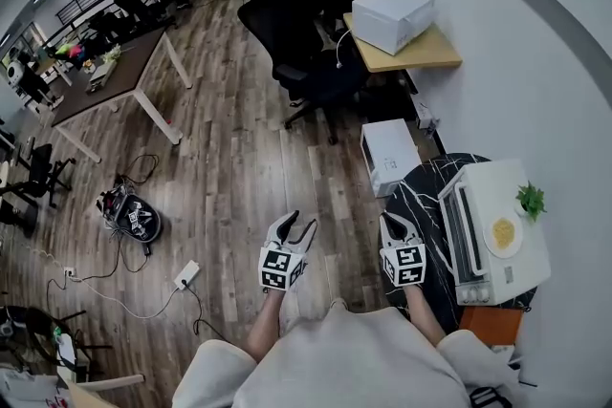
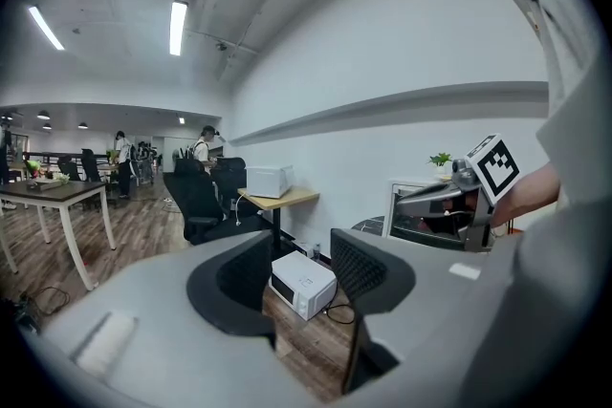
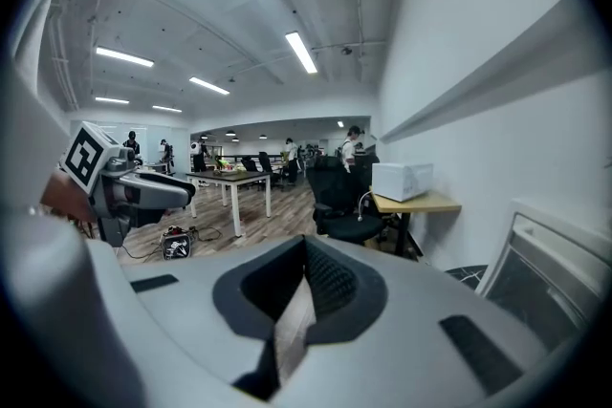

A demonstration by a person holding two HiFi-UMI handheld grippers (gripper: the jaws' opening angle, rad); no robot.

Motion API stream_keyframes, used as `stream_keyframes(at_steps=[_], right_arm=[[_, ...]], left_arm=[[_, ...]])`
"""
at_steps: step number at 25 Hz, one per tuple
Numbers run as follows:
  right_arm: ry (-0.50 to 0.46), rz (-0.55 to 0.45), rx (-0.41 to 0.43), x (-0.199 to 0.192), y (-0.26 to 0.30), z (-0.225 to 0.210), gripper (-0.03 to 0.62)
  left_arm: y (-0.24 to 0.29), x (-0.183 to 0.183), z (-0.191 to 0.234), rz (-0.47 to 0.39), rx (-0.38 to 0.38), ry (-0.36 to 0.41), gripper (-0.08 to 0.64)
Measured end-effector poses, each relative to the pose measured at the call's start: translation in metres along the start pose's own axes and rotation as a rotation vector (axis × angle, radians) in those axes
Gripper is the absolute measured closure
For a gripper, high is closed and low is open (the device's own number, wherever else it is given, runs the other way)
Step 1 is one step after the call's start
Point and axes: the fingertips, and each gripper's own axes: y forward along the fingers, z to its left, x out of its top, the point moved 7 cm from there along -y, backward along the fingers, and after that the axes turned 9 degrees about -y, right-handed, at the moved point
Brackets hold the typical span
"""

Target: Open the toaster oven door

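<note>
Nearest to the camera was the person's lap (image 1: 335, 358) in pale cloth, and just beyond it both tools hung in the air above the floor. As I judge it, the task was only at the approach: the toaster oven (image 1: 483, 196) stood at the person's right on the black marbled tabletop (image 1: 426, 191), its glass door (image 1: 462, 242) closed, and no jaw touched it. The left hand-held gripper (image 1: 301, 223) had its jaws wide apart with nothing between them. The right hand-held gripper (image 1: 388, 221), the nearer one to the oven, had its jaws drawn almost together, also empty. The next move would probably ask the right one to open, reach the door's handle and pull. Which way the door hinges I could not tell. Around them spread a wide wooden floor (image 1: 239, 148), then a desk (image 1: 421, 53) carrying a white box, black office chairs (image 1: 296, 43), a white microwave (image 1: 389, 155) set on the floor beside the tabletop, and a power strip (image 1: 186, 275). On the oven's top lay a plate (image 1: 503, 232) with something yellow and a small green plant (image 1: 530, 199).
</note>
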Motion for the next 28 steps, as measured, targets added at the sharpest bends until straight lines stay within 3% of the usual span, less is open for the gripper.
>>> stream_keyframes(at_steps=[9, 14, 18, 28], right_arm=[[0.051, 0.005, -0.037, -0.006, 0.018, -0.032, 0.58], [0.065, 0.022, -0.085, -0.01, 0.015, -0.042, 0.578], [0.084, 0.04, -0.147, -0.02, 0.011, -0.052, 0.578], [0.184, 0.113, -0.413, -0.034, -0.008, -0.079, 0.578]], left_arm=[[0.038, 0.009, 0.006, 0.011, -0.017, 0.004, 0.359], [0.065, 0.017, 0.003, 0.027, -0.079, 0.021, 0.359], [0.099, 0.023, -0.004, 0.045, -0.17, 0.047, 0.359], [0.196, 0.042, -0.037, 0.105, -0.488, 0.131, 0.359]])
